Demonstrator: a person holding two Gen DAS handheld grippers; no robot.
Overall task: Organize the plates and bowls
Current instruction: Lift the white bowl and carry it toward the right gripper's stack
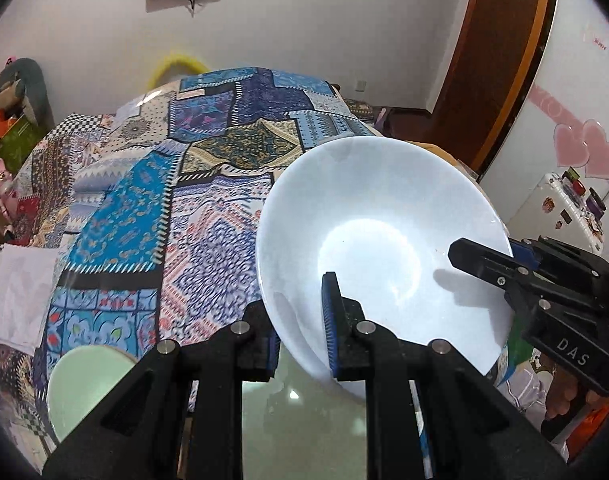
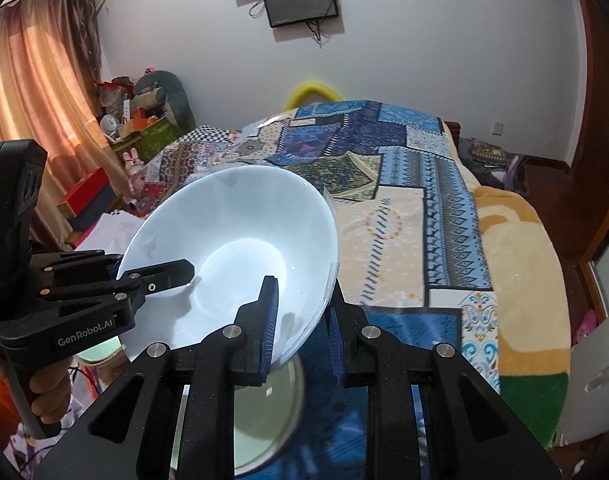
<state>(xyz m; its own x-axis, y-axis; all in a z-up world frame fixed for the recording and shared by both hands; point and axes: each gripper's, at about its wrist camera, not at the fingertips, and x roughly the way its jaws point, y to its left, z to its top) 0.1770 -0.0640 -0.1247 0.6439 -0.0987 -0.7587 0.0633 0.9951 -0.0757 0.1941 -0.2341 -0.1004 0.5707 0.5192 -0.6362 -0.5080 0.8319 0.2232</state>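
White bowl [image 1: 384,236] is held in the air over the near end of the bed [image 1: 208,168], tilted so its open mouth faces back toward me and slightly up; base points away toward the far wall. Round, so no long axis.

My left gripper [image 1: 302,324] is clamped on the bowl's near-left rim, one finger inside, one outside. My right gripper [image 2: 300,320] is clamped on the opposite rim the same way. Each gripper shows in the other's camera, gripping the wall of the bowl.

Below the bowl: a pale green plate [image 2: 264,412] lies flat on the patchwork bedspread [image 2: 404,208], directly under the right gripper. A white cloth [image 1: 16,292] lies at the bed's left edge. Boxes and toys [image 2: 140,120] are piled far left by the curtain [image 2: 36,92].
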